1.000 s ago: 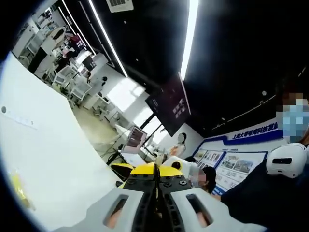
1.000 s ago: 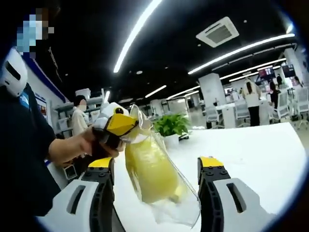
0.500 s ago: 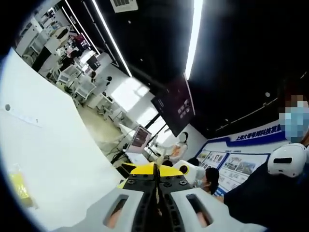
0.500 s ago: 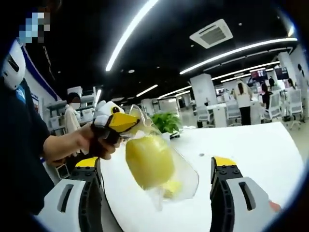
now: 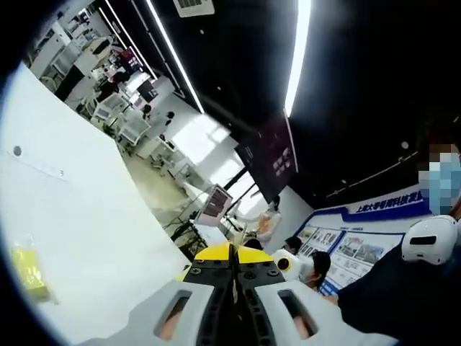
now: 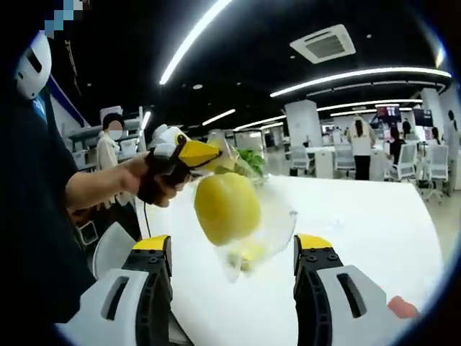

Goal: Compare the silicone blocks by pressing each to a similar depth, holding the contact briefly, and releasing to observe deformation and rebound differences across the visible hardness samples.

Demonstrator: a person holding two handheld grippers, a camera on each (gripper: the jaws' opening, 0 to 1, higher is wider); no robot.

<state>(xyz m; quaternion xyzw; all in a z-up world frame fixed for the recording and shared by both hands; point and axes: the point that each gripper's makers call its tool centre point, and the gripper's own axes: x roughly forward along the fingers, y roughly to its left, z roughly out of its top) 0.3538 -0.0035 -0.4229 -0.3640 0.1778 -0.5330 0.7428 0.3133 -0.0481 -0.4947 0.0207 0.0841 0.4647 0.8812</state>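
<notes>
In the right gripper view my left gripper (image 6: pixel 189 154), held in a hand, hangs above the white table (image 6: pixel 360 216) and is shut on the top of a clear plastic bag (image 6: pixel 274 223). A rounded yellow silicone block (image 6: pixel 227 207) sits inside the bag, with a smaller yellow piece (image 6: pixel 249 252) lower down. My right gripper (image 6: pixel 233 244) is open, its jaws standing either side below the bag, apart from it. In the left gripper view the left gripper (image 5: pixel 232 253) has its yellow tips pressed together. Another bagged yellow block (image 5: pixel 29 265) lies on the table (image 5: pixel 94 216).
A person in dark clothes with a white headset (image 5: pixel 431 239) stands close by. A green plant (image 6: pixel 251 160) sits on the table behind the bag. Desks, chairs and other people fill the room beyond the table's far edge (image 6: pixel 403 184).
The hanging bag has swung, and the yellow block in it now sits higher and looks rounder. Both views have shifted a little with the hands. The left jaws stay shut.
</notes>
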